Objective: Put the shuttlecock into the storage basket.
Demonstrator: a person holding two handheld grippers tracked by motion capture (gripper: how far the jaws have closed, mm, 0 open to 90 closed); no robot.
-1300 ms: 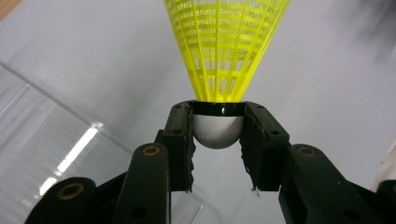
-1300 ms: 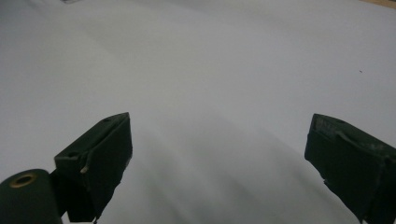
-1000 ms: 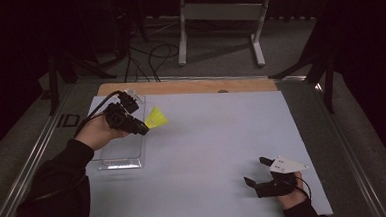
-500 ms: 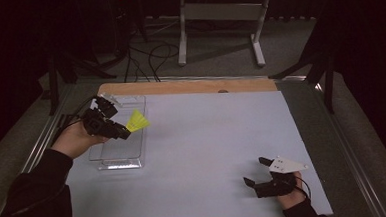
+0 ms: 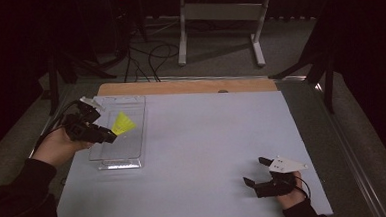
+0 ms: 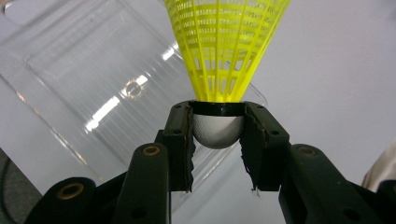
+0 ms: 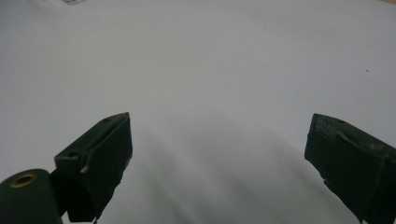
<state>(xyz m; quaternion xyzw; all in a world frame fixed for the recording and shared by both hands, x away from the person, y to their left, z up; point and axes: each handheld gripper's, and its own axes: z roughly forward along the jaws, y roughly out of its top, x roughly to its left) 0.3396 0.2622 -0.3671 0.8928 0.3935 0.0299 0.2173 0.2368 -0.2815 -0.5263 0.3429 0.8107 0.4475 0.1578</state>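
Note:
A yellow shuttlecock [image 5: 123, 123] with a white cork base [image 6: 217, 131] is held above a clear plastic box [image 5: 120, 135] at the table's left. My left gripper [image 5: 106, 136] is shut on the shuttlecock's base, with the yellow skirt [image 6: 227, 44] pointing away from the jaws. In the left gripper view the clear plastic box [image 6: 93, 88] lies below and to the left of the jaws. My right gripper [image 5: 257, 172] rests low over the white table near its front right, jaws wide open with nothing between them [image 7: 219, 154].
The white table top [image 5: 217, 137] has a wooden strip [image 5: 190, 86] along its far edge. Beyond it stand a metal frame stand [image 5: 219, 17] and cables [image 5: 150, 55] on the floor. A metal rail [image 5: 353, 150] runs along the table's right side.
My left gripper has carried the shuttlecock leftward and slightly toward the person, from the box's right side to above the box. The right gripper has stayed put.

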